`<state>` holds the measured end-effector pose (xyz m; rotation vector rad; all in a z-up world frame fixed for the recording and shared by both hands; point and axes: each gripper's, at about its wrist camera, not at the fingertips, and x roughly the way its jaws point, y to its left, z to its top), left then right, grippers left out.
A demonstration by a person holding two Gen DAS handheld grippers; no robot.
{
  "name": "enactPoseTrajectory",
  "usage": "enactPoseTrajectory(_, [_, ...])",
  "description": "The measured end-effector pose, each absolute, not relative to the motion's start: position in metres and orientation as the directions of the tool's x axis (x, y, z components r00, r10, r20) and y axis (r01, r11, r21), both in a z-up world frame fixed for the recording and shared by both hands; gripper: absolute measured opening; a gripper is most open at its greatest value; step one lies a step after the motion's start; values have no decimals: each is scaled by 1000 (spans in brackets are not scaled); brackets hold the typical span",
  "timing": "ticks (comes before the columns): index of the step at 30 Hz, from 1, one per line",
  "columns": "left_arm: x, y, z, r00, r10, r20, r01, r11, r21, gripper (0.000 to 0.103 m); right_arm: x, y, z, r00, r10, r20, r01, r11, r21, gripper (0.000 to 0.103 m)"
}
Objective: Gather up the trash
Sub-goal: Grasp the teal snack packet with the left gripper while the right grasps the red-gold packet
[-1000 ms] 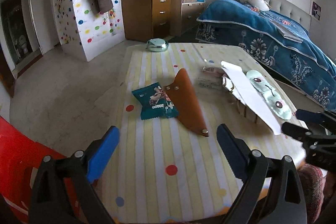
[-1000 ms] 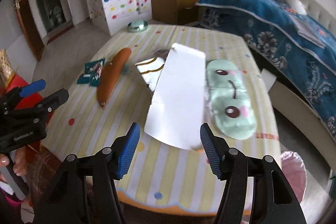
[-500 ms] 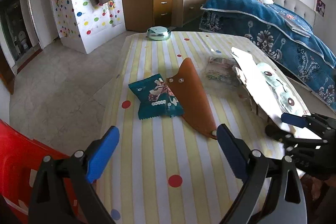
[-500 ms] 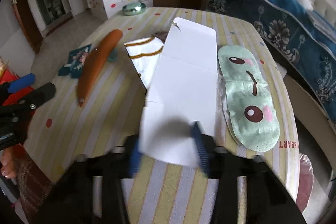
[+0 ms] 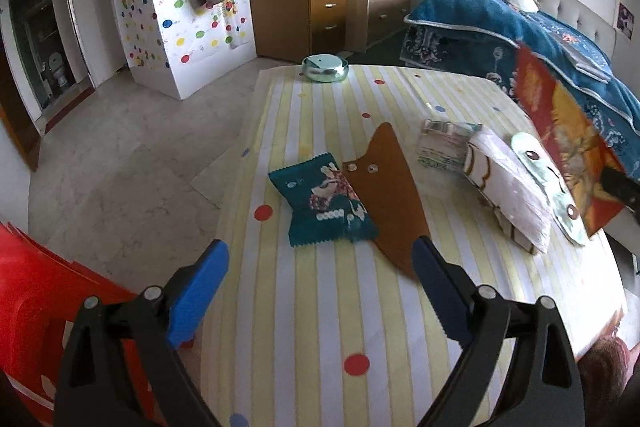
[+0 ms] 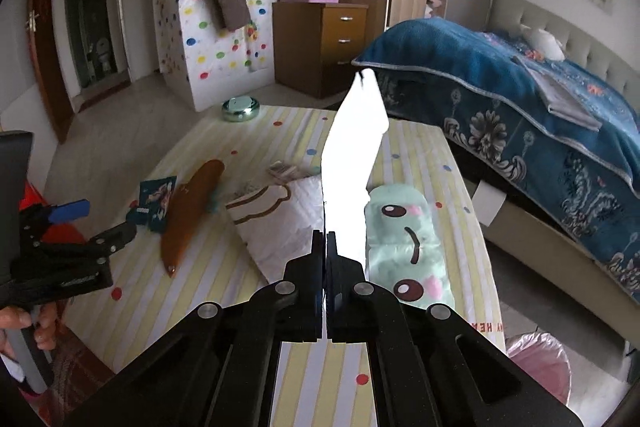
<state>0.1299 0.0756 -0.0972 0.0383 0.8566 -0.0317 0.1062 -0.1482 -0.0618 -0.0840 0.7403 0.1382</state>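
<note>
Flattened carton lifted off the striped bench

The bench [image 5: 320, 307] wears a glossy yellow-and-white striped, dotted cloth. Above it the right claw [image 6: 325, 247] pinches a stiff flattened carton [image 6: 352, 155], white inside and orange-printed outside, tilted on edge. A quilted white pouch [image 5: 508, 187], brown leather sleeve [image 5: 388, 195] and crinkly teal snack wrapper [image 5: 320, 203] lie flat. The left claw [image 5: 320, 267] hovers wide open, empty.
</note>
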Motion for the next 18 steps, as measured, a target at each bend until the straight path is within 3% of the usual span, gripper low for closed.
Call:
enactPoseTrajectory(4, [149, 75, -104, 633, -5, -774, 22, 1000, 12, 80, 116, -149, -61, 722, 92, -686, -156, 987, -32, 0])
enactPoseTrajectory(11, [183, 74, -123, 577, 19, -816, -41, 999, -6, 79, 117, -154, -61, 712, 86, -697, -154, 987, -35, 0])
enactPoseTrajectory(14, [186, 73, -128, 571, 23, -820, -54, 999, -10, 72, 117, -155, -63, 706, 87, -703, -153, 988, -32, 0])
enactPoseTrajectory(18, [180, 76, -129, 569, 15, -822, -57, 998, -21, 48, 112, -156, -63, 704, 95, -704, -155, 988, -23, 0])
